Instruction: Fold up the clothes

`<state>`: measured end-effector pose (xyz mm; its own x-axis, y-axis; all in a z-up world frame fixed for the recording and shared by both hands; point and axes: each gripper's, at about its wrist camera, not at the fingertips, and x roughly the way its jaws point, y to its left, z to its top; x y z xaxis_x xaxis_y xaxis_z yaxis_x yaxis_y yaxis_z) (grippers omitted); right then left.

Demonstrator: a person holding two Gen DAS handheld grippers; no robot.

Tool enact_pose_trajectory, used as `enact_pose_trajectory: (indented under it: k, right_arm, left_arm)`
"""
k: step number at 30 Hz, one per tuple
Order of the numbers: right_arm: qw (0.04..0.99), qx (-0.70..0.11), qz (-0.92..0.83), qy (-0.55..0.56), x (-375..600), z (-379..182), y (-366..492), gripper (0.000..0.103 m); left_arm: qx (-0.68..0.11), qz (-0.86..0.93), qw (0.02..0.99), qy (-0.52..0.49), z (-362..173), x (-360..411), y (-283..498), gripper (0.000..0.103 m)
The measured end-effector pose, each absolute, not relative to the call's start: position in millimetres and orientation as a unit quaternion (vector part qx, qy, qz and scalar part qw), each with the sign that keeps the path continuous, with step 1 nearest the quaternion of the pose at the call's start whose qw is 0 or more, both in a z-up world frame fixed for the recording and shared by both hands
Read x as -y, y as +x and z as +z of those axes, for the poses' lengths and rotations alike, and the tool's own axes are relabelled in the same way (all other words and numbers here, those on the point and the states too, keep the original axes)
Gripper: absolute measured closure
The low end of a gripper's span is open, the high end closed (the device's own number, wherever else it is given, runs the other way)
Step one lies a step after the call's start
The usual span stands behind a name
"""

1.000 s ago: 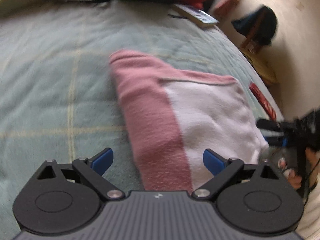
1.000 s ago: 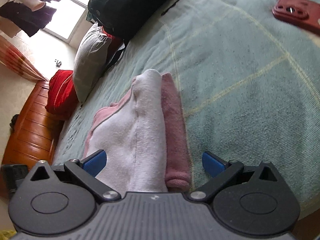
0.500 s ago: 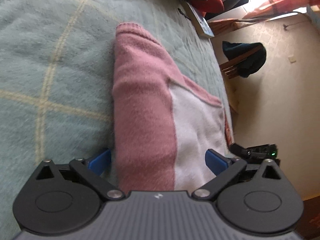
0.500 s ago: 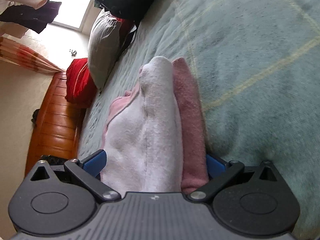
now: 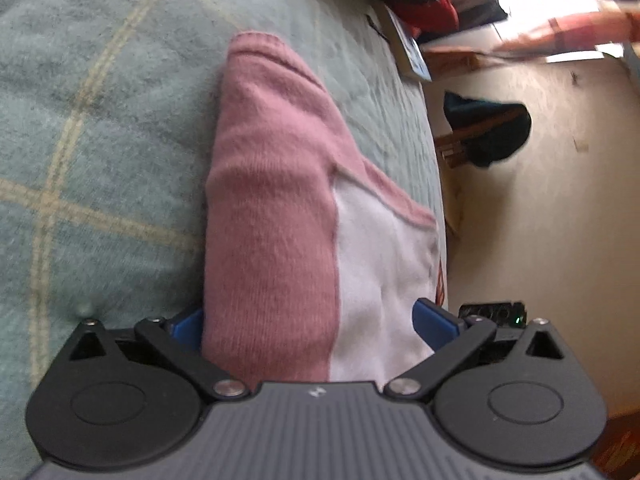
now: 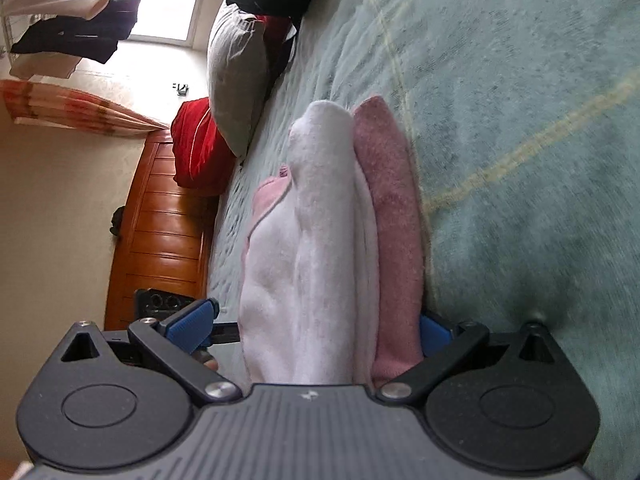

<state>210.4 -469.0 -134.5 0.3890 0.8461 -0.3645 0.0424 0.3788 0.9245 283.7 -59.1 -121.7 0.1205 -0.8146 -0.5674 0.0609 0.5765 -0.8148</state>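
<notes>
The folded pink and white garment (image 5: 280, 220) lies near the bed (image 5: 100, 120) edge, its long axis running forward between both grippers' spread fingers (image 5: 434, 316), touching them without a firm pinch.

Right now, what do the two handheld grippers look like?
Both match: the left gripper and right gripper have a ribbed dark grey body with a small pale logo, two black round-ended housings with silver pivot screws, black link arms and blue fingers.

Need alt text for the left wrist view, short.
The left tongs straddle the end of a folded pink-and-white garment lying on a green plaid blanket, blue pads on either side of it. Room floor and dark clutter blur at right.
</notes>
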Motion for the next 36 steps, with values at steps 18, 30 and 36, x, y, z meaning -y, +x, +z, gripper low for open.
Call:
enact_pose_trajectory:
  k: [18,30,36]
  right_arm:
    - [0.683,-0.462,0.305,0.477,461.9,-132.6,219.4,0.0]
    - [0.689,-0.438,0.32,0.48,458.4,-126.1,204.4,0.0]
    - [0.686,-0.434,0.317,0.49,455.5,-132.4,205.2,0.0]
  left_arm:
    - [-0.578,-0.352,0.656,-0.334,-128.5,73.6,295.9,0.001]
    - [-0.564,-0.365,0.65,-0.355,-122.1,70.7,289.3,0.002]
    - [-0.557,-0.361,0.645,-0.379,-134.1,67.8,287.5,0.002]
